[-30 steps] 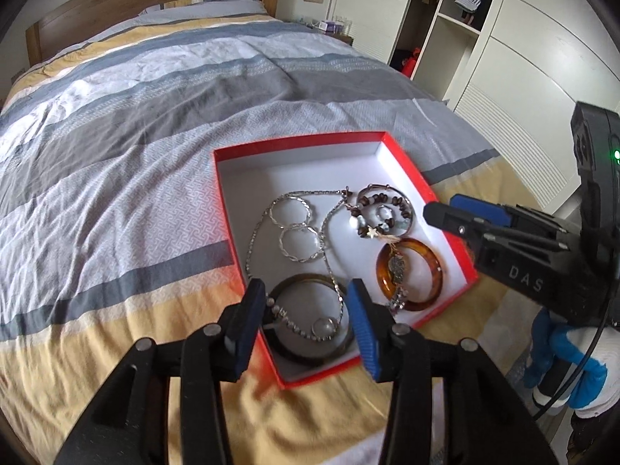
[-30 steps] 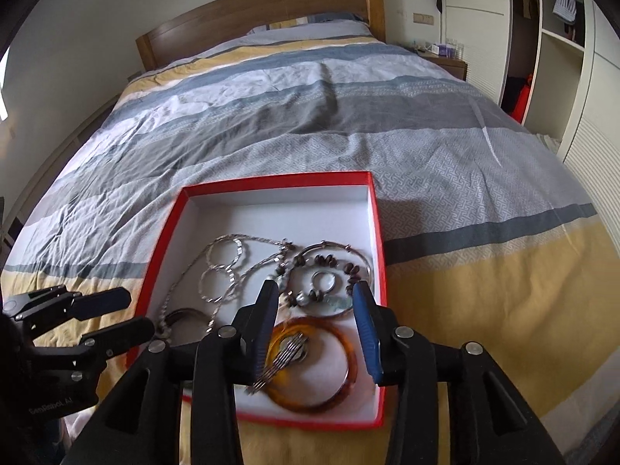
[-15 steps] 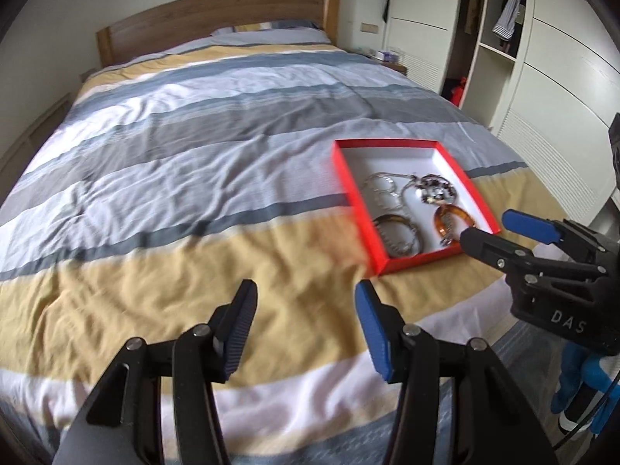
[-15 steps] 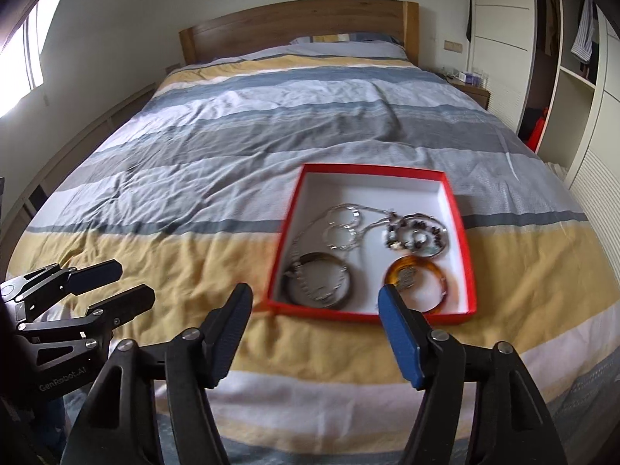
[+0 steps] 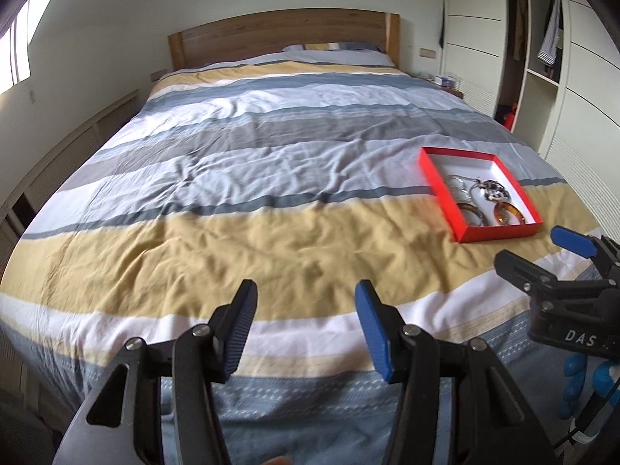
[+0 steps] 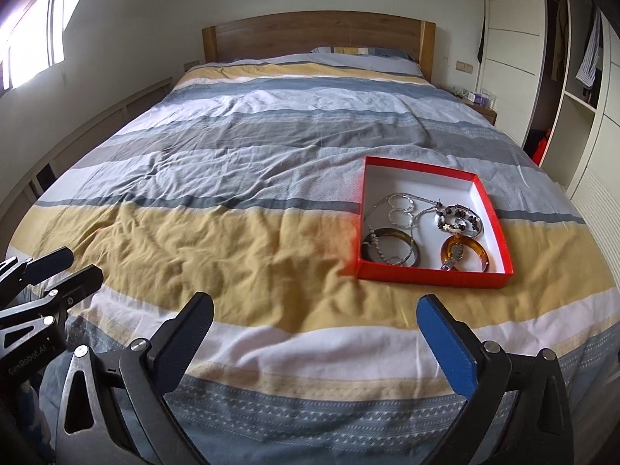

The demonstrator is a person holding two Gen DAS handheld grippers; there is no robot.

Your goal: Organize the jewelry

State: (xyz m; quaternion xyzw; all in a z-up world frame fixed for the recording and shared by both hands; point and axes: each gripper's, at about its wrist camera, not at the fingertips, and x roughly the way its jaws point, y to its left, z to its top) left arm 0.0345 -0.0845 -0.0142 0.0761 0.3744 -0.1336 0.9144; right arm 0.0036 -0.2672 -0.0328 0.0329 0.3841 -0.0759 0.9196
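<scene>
"DAS" on right gripper (image 5: 542, 250)

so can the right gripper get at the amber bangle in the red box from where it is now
Probably yes. The right gripper is open and empty, with only bare duvet between it and the red box. The amber bangle lies near the box's front wall, though a silvery piece rests across it.

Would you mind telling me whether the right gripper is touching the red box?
Apart. In the right wrist view the right gripper stands open and empty, with a strip of bedspread showing between its fingertips and the red box.
</scene>
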